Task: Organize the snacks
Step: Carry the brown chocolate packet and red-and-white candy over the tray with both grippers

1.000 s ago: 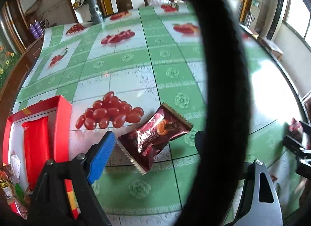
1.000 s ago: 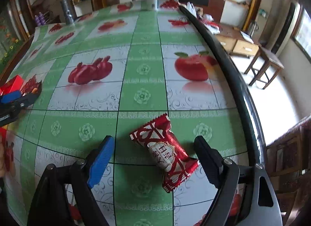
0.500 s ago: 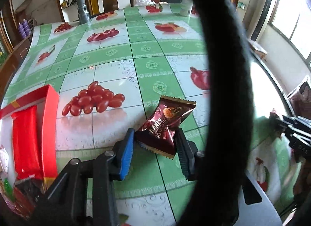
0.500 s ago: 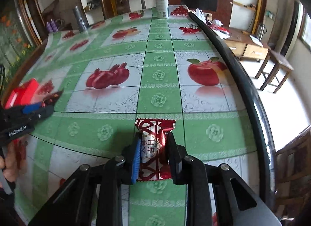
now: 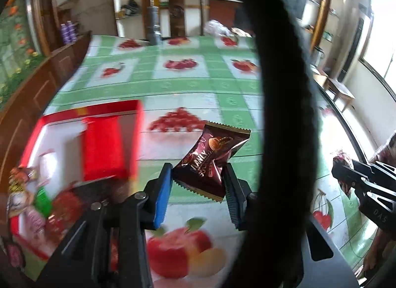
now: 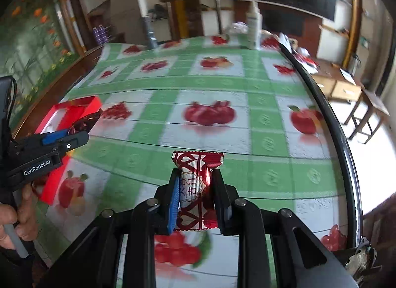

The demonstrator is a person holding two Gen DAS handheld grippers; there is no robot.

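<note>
Because both snacks are small sealed foil pouches, they should handle as light, soft and a little slippery, and the filling inside may crush under a hard squeeze. The left gripper (image 5: 198, 186) has its jaws clamped on the dark maroon glossy foil snack packet with crimped zigzag ends (image 5: 210, 159), which sits between the blue pad and the black ribbed pad and sticks out beyond the tips, clear of the table. The hold is across the puffed middle, which I judge safer than the thin sealed edges. The right gripper (image 6: 196, 196) has its jaws pressed nearly together on the red and white shiny wrapped candy bar with heart patterns (image 6: 196, 186); its serrated top end stands above the tips. To the left of the left jaws lies the open red cardboard box with white inside (image 5: 138, 119), holding other wrappers. Under everything is the smooth, reflective green and white fruit-printed oilcloth of the table (image 6: 222, 124).
</note>
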